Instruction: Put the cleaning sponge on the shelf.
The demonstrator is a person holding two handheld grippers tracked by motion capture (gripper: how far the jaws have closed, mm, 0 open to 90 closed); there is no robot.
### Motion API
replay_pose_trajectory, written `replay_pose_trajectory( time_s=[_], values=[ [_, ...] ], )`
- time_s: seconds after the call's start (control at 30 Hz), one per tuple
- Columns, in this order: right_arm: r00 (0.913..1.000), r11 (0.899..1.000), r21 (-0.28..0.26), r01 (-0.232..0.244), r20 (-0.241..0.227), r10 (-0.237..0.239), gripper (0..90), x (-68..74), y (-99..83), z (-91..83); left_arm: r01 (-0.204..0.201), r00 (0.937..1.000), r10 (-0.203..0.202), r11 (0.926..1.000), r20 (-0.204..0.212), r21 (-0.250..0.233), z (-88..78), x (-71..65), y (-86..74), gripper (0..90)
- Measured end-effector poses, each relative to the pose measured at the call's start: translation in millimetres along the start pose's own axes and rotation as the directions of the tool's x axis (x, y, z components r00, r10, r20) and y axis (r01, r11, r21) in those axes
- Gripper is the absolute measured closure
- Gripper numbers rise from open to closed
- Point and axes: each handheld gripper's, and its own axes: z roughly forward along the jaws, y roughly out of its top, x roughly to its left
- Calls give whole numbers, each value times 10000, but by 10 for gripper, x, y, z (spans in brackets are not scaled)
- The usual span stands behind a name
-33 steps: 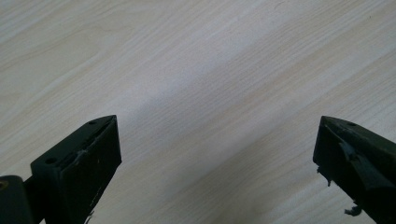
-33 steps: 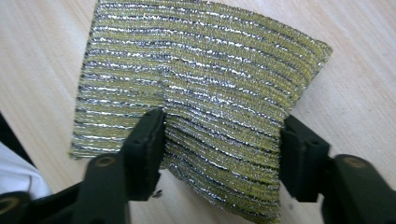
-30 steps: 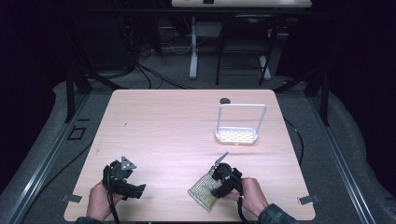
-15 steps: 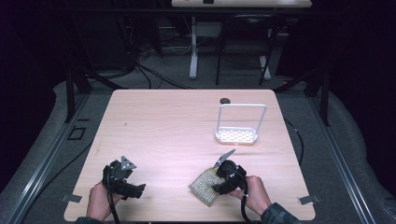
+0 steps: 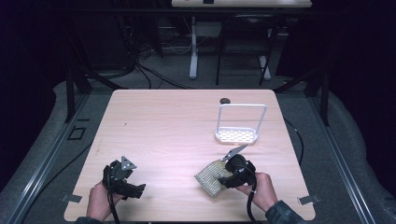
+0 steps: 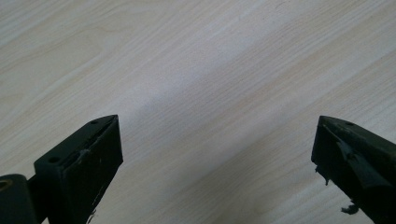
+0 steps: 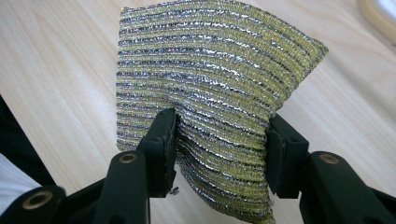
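Right gripper: my fingers pinch the pad's near edge from both sides, black blocky tips sunk into the weave.
Pad: a soft square scourer, knitted in ribbed rows of glittery gold and silver thread, bulging between my fingers; in the high view it hangs just above the desk's near right part, one corner drooping.
Left gripper: my fingers stand wide apart, nothing between them, over bare wood at the near left.
Desk: pale wood, fine straight grain, matte.
Rack: farther back on the right, a white perforated oval tray with a thin upright wire hoop.
Knob: small, dark, round, by the far edge.
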Motion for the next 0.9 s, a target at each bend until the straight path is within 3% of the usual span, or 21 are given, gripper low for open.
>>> replay_pose_trajectory(
  time_s=[0.13, 0.43, 0.8, 0.9],
  values=[
    [9989, 9982, -378, -469, 76, 473, 512, -114, -31, -88, -27, 10000, 27, 10000, 28, 35, -3, -5, 5, 19],
    [9937, 9924, -791, -943, 532, 987, 513, -316, -65, -209, -50, 10000, 50, 9999, 2, 96, 3, -6, 7, 26],
    [9788, 9782, -1233, -1669, 985, 1794, 512, -584, -87, -285, -71, 10000, 71, 10000, 17, 46, 1, -11, 9, 24],
    [9703, 9686, -1448, -2021, 1049, 2181, 511, -689, -95, -295, -72, 10000, 72, 10000, -5, 59, 4, -10, 9, 24]
  ],
)
